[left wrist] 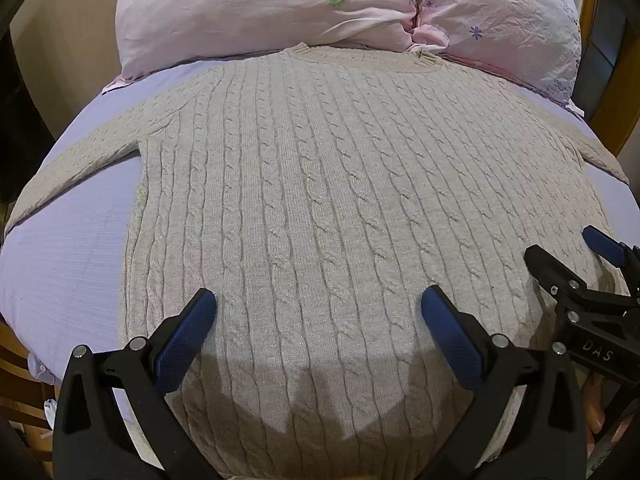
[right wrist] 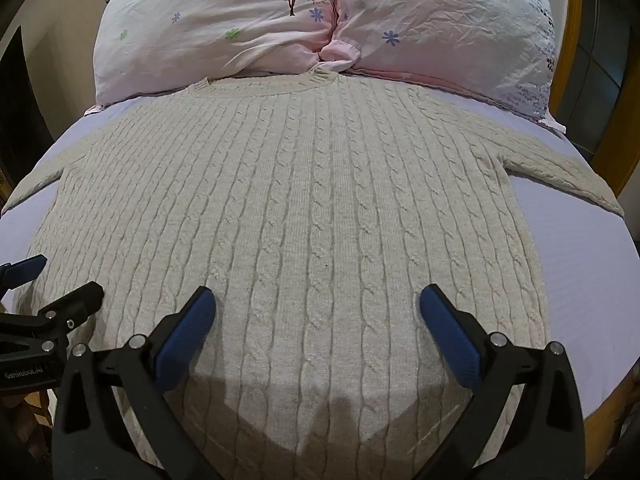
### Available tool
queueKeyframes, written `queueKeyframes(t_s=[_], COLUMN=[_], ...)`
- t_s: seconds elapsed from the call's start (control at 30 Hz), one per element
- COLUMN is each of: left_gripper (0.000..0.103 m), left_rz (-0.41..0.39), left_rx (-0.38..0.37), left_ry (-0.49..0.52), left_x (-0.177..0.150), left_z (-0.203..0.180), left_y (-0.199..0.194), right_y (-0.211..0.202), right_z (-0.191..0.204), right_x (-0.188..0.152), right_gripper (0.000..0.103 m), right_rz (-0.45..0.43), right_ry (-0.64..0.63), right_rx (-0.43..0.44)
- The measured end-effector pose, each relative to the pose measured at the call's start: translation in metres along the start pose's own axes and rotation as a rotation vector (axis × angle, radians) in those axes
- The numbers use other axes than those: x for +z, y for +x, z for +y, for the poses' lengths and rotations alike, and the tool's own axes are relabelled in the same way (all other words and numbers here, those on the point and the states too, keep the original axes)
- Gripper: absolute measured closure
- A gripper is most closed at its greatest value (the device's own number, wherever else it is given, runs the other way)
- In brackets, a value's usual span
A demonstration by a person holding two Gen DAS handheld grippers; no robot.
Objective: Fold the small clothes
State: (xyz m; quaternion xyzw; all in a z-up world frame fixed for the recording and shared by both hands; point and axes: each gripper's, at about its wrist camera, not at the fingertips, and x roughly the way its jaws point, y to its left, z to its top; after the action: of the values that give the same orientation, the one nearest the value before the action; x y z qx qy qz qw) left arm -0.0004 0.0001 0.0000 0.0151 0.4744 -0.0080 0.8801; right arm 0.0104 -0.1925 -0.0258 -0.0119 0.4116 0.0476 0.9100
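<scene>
A beige cable-knit sweater (left wrist: pixel 340 184) lies spread flat on the lavender bed sheet (left wrist: pixel 68 264), collar at the far side, both sleeves stretched out sideways. It also shows in the right wrist view (right wrist: pixel 312 208). My left gripper (left wrist: pixel 318 300) is open and empty, hovering above the sweater's lower part. My right gripper (right wrist: pixel 318 300) is open and empty too, above the lower part further right. The right gripper shows at the right edge of the left wrist view (left wrist: pixel 568 256), and the left gripper at the left edge of the right wrist view (right wrist: pixel 60 280).
Two pink floral pillows (left wrist: pixel 280 8) (right wrist: pixel 440 28) lie at the far side behind the collar. The lavender sheet (right wrist: pixel 580 280) shows bare beside the sweater. A wooden bed frame (right wrist: pixel 572 40) rises at the right.
</scene>
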Motion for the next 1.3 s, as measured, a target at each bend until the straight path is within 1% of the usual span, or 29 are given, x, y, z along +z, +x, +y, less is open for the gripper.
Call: queueKeyframes(t_s=[1.3], left_gripper=[0.001], left_rz=[-0.012], left_rx=[0.004], left_ry=[-0.002], left_x=[-0.0021], left_z=[0.0], left_y=[-0.0025], right_y=[-0.0002], right_z=[-0.0004], right_x=[0.0], right_gripper=[0.002], right_rz=[0.0], right_ry=[0.0], right_rx=[0.0])
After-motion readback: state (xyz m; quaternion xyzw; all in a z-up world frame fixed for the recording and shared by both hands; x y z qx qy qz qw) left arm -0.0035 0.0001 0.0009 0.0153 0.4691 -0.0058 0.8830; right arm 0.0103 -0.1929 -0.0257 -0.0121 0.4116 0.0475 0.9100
